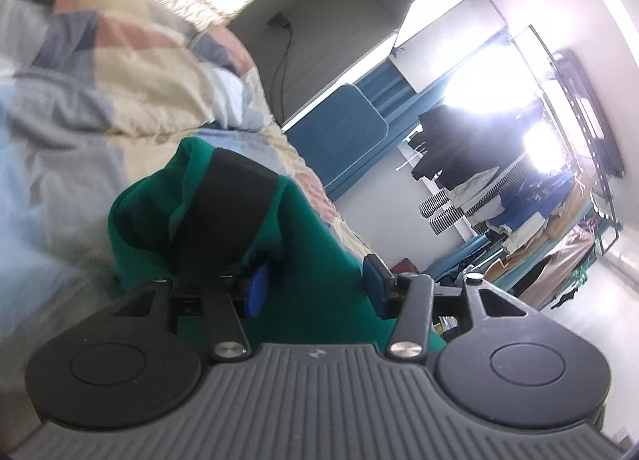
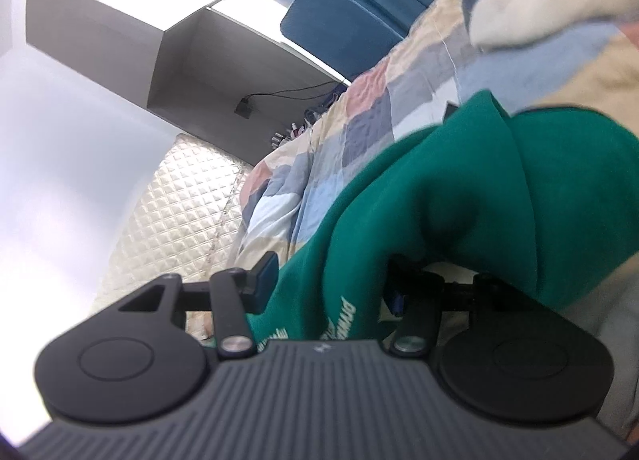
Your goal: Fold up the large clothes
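A green sweatshirt with a black band lies bunched on the patchwork quilt. My left gripper stands open. Its blue pads are well apart, with green cloth lying loose between them and draped over the left finger. In the right wrist view the same green sweatshirt, with white lettering, spills over my right gripper. That gripper is open too. Its left pad is clear of the cloth and its right finger is mostly hidden under the fabric.
The quilt covers a bed with a blue padded headboard. A cream quilted cover hangs at the bedside. A grey alcove holds a plug and cable. A rack of hanging clothes stands by a bright window.
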A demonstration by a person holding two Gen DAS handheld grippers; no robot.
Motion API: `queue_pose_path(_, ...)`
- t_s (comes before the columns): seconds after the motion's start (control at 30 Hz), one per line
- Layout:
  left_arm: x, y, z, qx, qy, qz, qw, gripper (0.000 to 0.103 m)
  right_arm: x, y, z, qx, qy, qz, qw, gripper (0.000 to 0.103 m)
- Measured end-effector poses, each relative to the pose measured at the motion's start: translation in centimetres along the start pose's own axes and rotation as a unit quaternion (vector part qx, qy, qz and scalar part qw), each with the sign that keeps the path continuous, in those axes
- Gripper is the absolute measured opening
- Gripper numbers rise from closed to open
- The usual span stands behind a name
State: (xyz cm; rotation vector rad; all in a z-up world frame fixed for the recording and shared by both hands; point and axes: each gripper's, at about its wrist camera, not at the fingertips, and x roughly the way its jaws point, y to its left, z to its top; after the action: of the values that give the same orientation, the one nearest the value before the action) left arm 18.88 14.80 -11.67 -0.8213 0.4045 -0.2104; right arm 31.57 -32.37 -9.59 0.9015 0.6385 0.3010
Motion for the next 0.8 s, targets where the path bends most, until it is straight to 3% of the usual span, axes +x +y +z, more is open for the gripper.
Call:
queue_pose_path(0.2, 4.7, -0.6, 2.2, 0.043, -0.002, -0.001, 0.9991, 0.056, 3.9, 1.8, 3.4, -0.073, -0.008, -0.023, 0.997, 0.057)
queue_pose_path(0.43, 11.9, -0.1, 3.7, 0.086, 0.009, 0.029, 0.9958, 0.057, 10.7, 0.6, 6.1, -0.133, 0.029, -0.068, 0.988, 0.056)
queue_pose_path(0.67, 19.5, 2.9, 4.5, 0.114, 0.039, 0.062, 0.9908, 0.057, 17.1, -0.5, 6.9, -0.193, 0.054, -0.092, 0.975, 0.054)
queue_pose_path(0.8, 23.0, 5.6, 4.6, 0.1, 0.071, 0.082, 0.989, 0.057, 20.5, -2.0, 7.0, -0.208, 0.073, -0.097, 0.971, 0.054)
